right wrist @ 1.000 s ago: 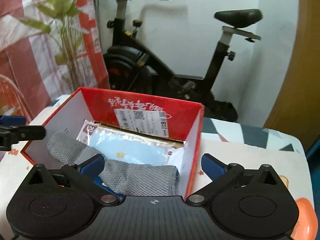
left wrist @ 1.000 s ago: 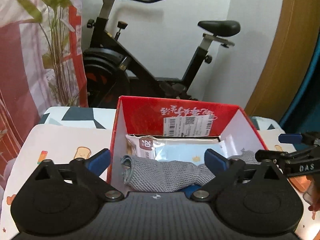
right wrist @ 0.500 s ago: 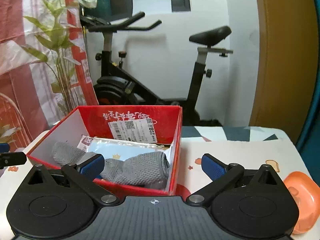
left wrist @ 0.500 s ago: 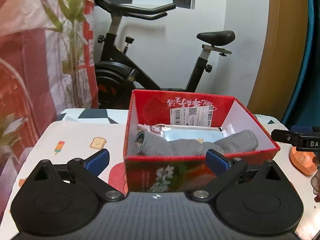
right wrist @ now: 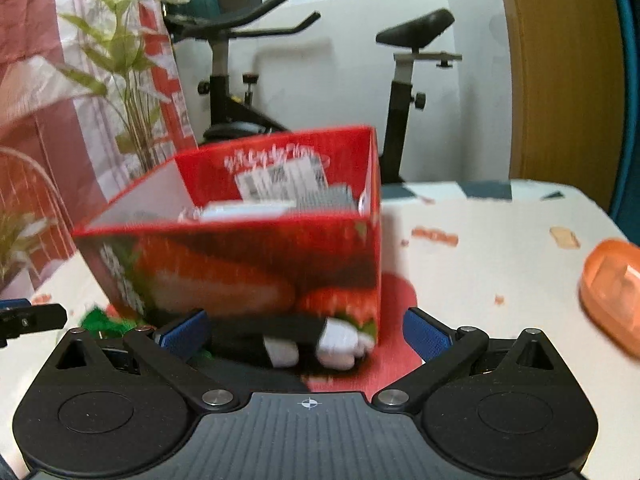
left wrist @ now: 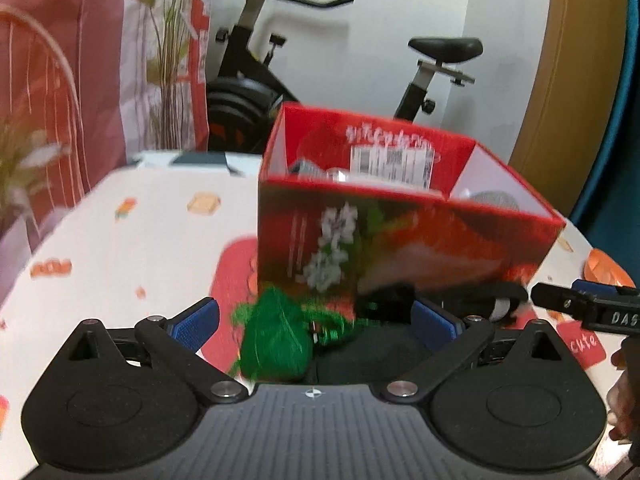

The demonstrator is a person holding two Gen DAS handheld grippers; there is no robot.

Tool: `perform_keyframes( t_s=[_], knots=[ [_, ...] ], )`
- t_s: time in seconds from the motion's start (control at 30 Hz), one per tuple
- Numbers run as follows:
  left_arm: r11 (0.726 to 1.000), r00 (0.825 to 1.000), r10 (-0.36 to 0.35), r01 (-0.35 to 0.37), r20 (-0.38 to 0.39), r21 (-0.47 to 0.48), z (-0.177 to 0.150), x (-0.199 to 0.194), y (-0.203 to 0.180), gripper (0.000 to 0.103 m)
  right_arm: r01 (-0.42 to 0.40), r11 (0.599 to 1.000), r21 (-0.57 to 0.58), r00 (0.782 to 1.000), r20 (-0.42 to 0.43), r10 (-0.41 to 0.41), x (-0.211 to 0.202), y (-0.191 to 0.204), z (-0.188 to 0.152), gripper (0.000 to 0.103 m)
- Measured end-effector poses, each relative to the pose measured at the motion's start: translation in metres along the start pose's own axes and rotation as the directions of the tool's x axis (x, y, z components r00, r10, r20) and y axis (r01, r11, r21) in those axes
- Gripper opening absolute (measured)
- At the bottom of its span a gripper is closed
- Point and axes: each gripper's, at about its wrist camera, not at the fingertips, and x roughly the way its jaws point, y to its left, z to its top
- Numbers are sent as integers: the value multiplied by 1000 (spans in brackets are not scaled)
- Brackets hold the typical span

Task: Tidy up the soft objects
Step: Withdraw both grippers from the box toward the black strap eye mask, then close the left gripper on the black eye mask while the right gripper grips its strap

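Mostly blurred, the red box [left wrist: 404, 236] hides its grey cloth [left wrist: 494, 201].

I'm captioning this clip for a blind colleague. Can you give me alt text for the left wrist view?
An open left claw hovers low over a printed tablecloth, facing a red cardboard box. A green fabric item and a black one lie between claw and box. An exercise bike stands behind.

Red box [left wrist: 404, 240] printed with strawberries and white blossoms; green soft item [left wrist: 276, 340]; black-and-white soft item [right wrist: 304, 340]; white worktop [left wrist: 140, 248] with small food motifs; blue-padded fingers [left wrist: 196, 322].
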Motion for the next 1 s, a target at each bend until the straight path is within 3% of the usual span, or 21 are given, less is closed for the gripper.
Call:
perform_keyframes(
  t_s=[0.3, 0.73, 0.83, 1.0],
  knots=[
    [1000, 996, -12, 9, -88, -30, -26, 18, 2, 97, -11, 998, -65, 996, -86, 6, 19, 10, -46, 93],
    [997, 992, -33, 24, -126, -78, -40, 28, 10, 90, -22, 992, -125, 995, -98, 10, 31, 17, -62, 92],
    [995, 990, -63, 53, -128, -84, -39, 30, 15, 78, -32, 991, -130, 995, -99, 19, 33, 16, -62, 92],
    [989, 982, -104, 85, -157, -124, -38, 40, 20, 66, -42, 991, -129, 994, -104, 29, 35, 15, -62, 92]
  ],
)
